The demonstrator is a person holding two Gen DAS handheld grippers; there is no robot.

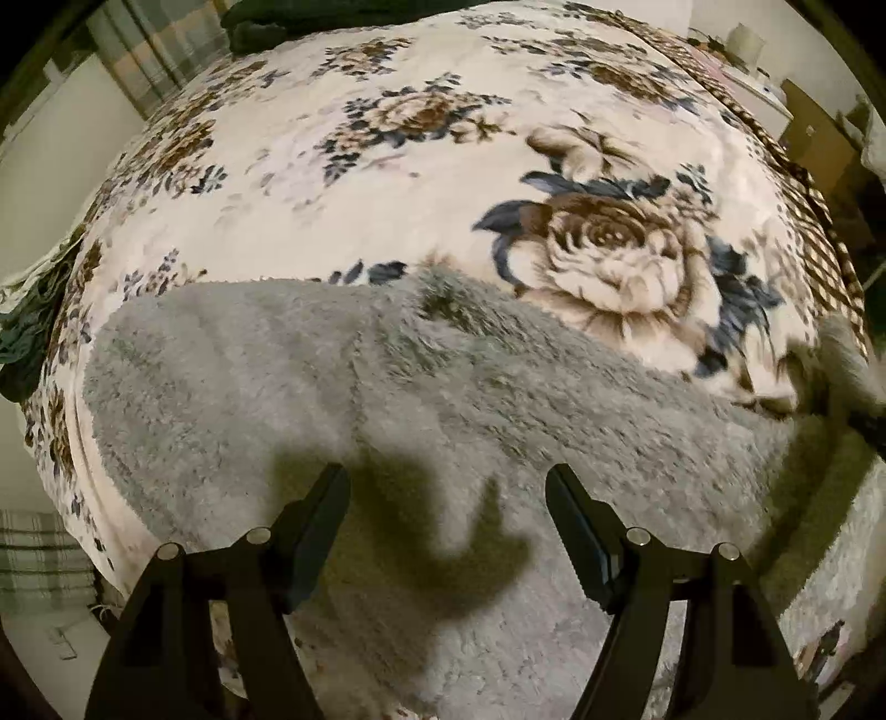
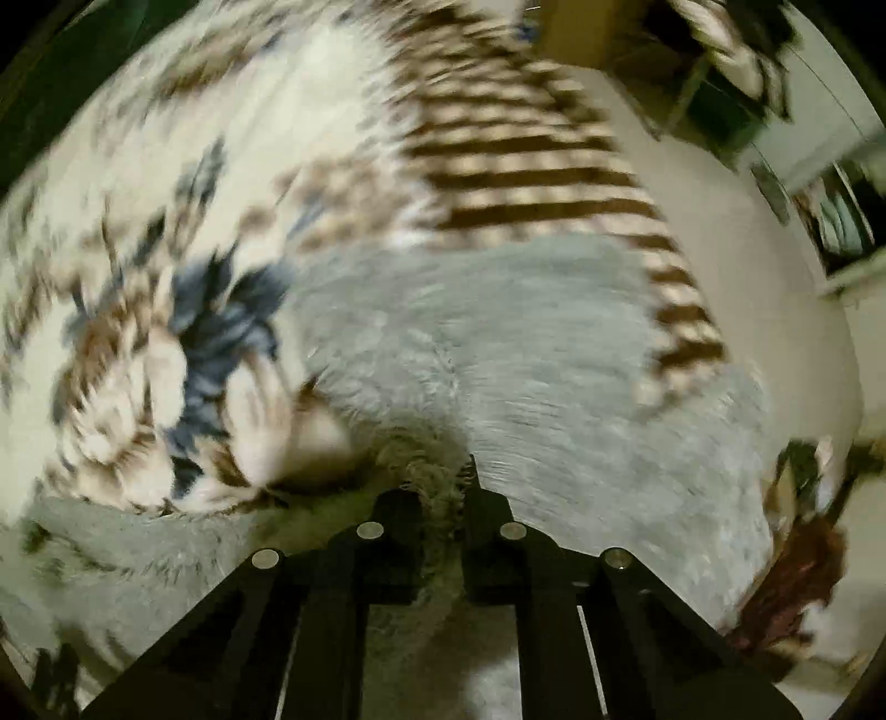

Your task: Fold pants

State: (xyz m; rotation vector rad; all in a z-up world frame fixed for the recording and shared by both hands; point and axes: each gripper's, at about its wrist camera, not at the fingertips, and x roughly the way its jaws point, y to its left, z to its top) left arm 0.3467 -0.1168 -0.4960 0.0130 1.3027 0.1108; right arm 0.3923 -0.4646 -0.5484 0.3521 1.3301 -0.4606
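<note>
Pants (image 1: 387, 387): grey, fluffy, spread across the near part of the bed, on top of the floral blanket (image 1: 387, 166).

Right gripper (image 2: 443, 487): jaws drawn together on a bunched tuft of the pants fabric. Judged a pinch hold, so that 1 end can be lifted and carried over for a fold. This view is badly blurred, so the exact part held is unclear.

Left gripper (image 1: 447, 482): fingers spread wide, nothing between them, hovering above the pants; its shadow falls on the fleece. Likely placed to take a 2nd hold or pin the cloth.

Surface: soft, plush blanket with a checked border (image 2: 542, 177); cloth will drag on it.

Room: dim; pale floor (image 2: 747, 277) beside the bed, dark green cloth (image 1: 332, 16) at the far edge.
</note>
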